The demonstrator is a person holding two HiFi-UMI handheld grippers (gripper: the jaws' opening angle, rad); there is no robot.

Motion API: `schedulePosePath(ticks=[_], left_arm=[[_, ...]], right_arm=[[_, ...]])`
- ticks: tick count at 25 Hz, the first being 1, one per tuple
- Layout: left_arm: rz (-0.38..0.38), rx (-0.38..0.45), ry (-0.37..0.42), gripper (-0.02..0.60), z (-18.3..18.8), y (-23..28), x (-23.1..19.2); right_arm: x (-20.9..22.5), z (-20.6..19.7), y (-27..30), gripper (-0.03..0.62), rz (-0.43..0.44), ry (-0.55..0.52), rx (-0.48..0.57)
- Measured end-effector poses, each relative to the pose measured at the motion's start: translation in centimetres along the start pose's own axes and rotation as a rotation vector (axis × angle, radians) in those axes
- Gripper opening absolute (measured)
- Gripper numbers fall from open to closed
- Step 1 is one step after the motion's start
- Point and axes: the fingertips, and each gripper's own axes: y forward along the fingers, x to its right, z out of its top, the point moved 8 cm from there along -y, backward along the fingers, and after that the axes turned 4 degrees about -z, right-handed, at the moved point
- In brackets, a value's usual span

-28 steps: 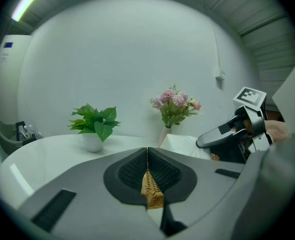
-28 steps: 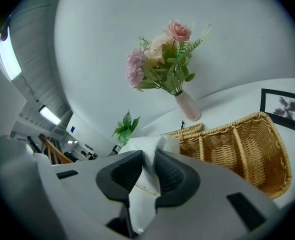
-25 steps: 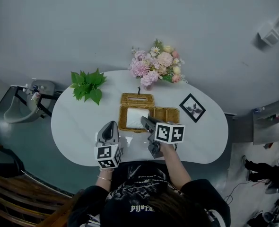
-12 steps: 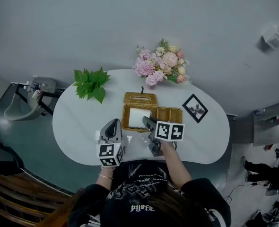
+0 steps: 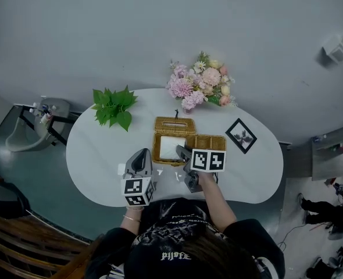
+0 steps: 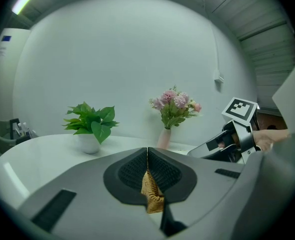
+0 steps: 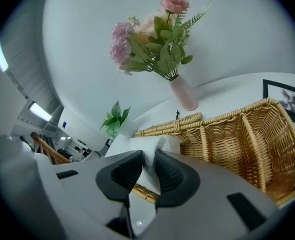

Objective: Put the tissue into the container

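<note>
White, soft-creased tissue [image 7: 155, 144] is pinched by right gripper [image 7: 148, 156] – lower edge hidden btw pads; left gripper [image 6: 147, 154] pressed together.

Black T-shirt [image 5: 183, 240], white lettering, bracelet [image 5: 129, 218]

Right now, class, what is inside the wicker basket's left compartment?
A white tissue lies in the left compartment of the wicker basket, with the right claw closed on its near edge. The tissue covers the compartment's floor, so anything beneath it cannot be seen.
</note>
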Motion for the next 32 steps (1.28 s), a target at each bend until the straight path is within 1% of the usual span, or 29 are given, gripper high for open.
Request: schedulePosePath(ticks=[6,8,12,24,32], left_arm=[[0.007,-0.01,-0.011,0.026,-0.1,0.1,-0.6],[0.006,-0.016,-0.005,0.026,-0.1,0.2,-0.7],[0.0,-0.038,0.032,0.026,-0.4,0.5,-0.6],[-0.003,-0.043,0.014,0.026,-0.7,0.9,-1.3],[-0.018,-0.047,0.023,0.026,-0.7,1.2,-1.6]], right_arm=[[0.3,0.3,0.6,0.103,-0.064,0.0,-0.04],[0.3,0.4,0.7,0.102,-0.065,0.003,-0.045],[0.2,0.5,1.2,0.103,-0.07,0.001,-0.059],[0.0,1.0,2.4,0.103,-0.134,-0.017,-0.115],[-0.1,1.0,3.3,0.103,-0.179,-0.022,-0.172]])
